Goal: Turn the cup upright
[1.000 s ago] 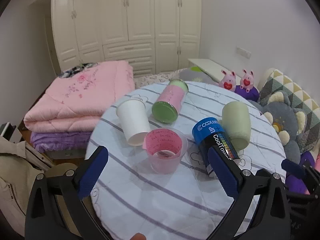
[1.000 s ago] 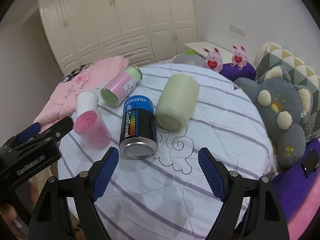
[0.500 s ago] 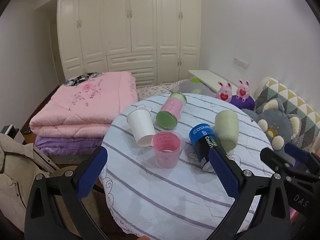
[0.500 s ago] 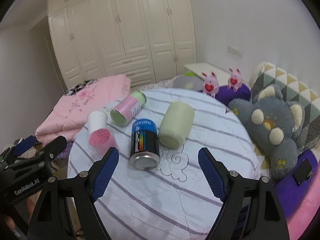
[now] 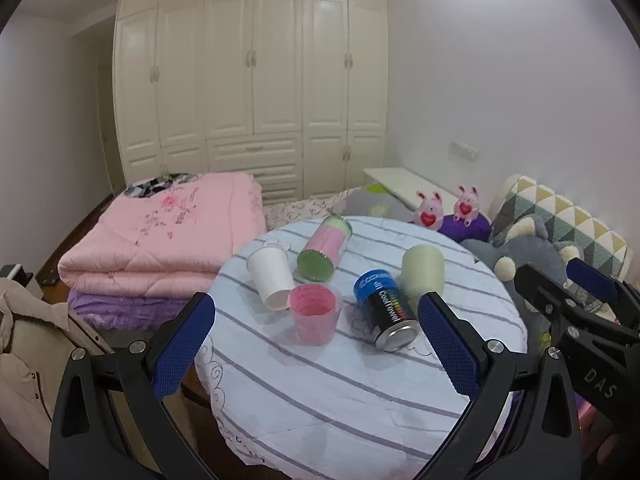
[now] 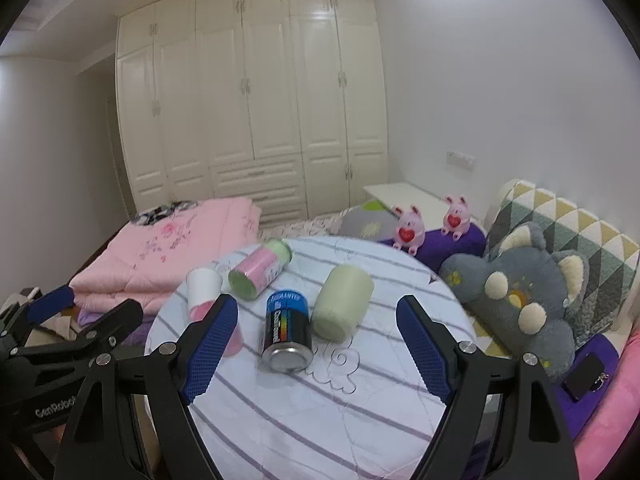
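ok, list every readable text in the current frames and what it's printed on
"DAS": right gripper body, left wrist view.
"GenRobot", cut off at the last letter: left gripper body, right wrist view.
"CoolTowel", partly legible: side of the blue-and-black can.
White text on the can's blue band: too blurred.
Pink canister label: unreadable.

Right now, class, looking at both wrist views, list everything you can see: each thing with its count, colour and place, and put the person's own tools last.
Pink cup: 1, translucent pink, upright, near left of table.
White cup: 1, white, lying tilted behind the pink cup.
Pale green cup: 1, on its side, table centre.
Black-and-blue can: 1, on its side, left of the pale green cup.
Pink-and-green can: 1, on its side, far part of table.
Round table: 1, white cloth, grey stripes.
Folded quilt: 1, pink, left.
Pig toys: 2, pink, behind table.
Plush bear: 1, grey, right.
Wardrobe: 1, cream, back wall.
Left gripper: open, empty.
Right gripper: open, empty.
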Action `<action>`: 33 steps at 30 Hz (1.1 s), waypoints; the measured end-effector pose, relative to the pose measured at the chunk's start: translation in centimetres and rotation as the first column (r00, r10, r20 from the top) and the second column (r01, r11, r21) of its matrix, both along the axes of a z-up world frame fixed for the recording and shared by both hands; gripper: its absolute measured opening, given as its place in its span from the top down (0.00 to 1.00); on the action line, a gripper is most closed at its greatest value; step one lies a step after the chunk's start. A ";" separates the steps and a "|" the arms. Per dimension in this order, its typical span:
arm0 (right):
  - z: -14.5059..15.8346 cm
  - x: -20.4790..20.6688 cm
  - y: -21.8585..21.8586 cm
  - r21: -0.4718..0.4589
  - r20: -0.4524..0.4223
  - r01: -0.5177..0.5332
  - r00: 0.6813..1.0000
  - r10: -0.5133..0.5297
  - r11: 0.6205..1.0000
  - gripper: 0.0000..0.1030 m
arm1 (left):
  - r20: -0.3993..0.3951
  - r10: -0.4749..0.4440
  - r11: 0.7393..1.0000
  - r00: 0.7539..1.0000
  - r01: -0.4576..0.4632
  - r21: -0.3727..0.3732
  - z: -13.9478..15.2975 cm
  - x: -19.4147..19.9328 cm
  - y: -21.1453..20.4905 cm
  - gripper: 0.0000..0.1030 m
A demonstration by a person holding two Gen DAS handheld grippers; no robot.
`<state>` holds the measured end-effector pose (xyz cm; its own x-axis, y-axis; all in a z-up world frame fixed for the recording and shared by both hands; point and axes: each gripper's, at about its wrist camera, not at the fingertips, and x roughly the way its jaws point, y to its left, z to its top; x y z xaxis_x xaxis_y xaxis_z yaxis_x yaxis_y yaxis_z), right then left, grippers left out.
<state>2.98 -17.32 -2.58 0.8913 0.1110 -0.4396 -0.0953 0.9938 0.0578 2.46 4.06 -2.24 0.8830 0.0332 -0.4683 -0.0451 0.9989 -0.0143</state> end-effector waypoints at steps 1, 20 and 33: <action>0.3 -0.2 -0.1 0.001 0.015 0.005 1.000 -0.005 1.000 0.19 | 0.002 -0.002 1.000 1.000 0.002 -0.001 0.2 -0.2 -0.1 0.00; 2.1 -2.8 -1.9 -0.004 0.144 0.048 0.988 -0.047 0.999 0.19 | 0.054 -0.042 0.999 0.998 0.041 0.023 1.3 -2.7 -2.9 0.00; 2.3 -3.0 -2.3 0.004 0.160 0.056 0.986 -0.056 0.998 0.19 | 0.057 -0.057 0.998 0.997 0.055 0.031 1.5 -2.6 -3.7 0.00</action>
